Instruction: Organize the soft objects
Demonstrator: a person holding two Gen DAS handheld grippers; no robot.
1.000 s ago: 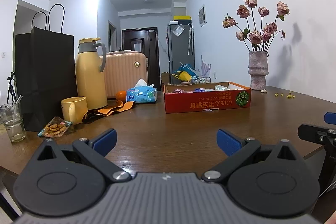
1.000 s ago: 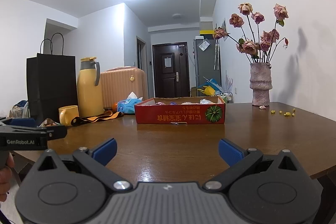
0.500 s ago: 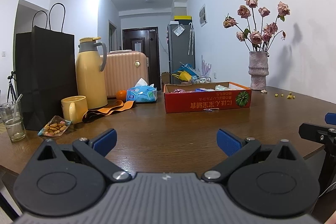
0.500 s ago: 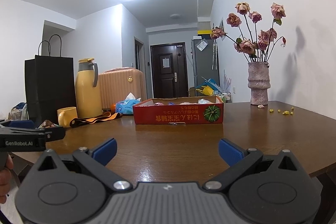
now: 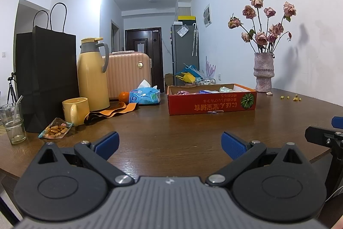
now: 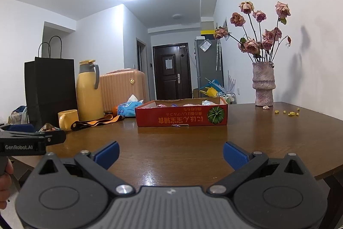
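Left gripper [image 5: 169,143]: I see my jaws spread wide over the near table edge, blue pads well apart, nothing between them.
Right gripper [image 6: 170,152]: I read the same here, jaws wide, nothing held; in the left view its tip shows at 3 o'clock.
Red cardboard box [image 5: 212,103]: it sits on the table at 12 o'clock from the right gripper, about 1 o'clock from the left, well apart from both.
Soft objects [image 5: 214,90]: I make out pink, blue and pale items lying inside the box, only their tops showing over the wall; I cannot tell what each is.
Tissue pack [image 5: 144,94]: at 11 o'clock from the left gripper, just left of the box.
Orange strap [image 5: 111,112]: lies limp on the table in front of the yellow thermos [image 5: 93,74].
Yellow mug [image 5: 76,109]: at 10 o'clock, beside the thermos, near a snack packet [image 5: 55,130].
Black paper bag [image 5: 46,76]: upright behind the mug.
Vase of dried roses [image 6: 263,83]: at 1 o'clock, by the wall.
Table [image 6: 268,138]: dark wood, glossy.
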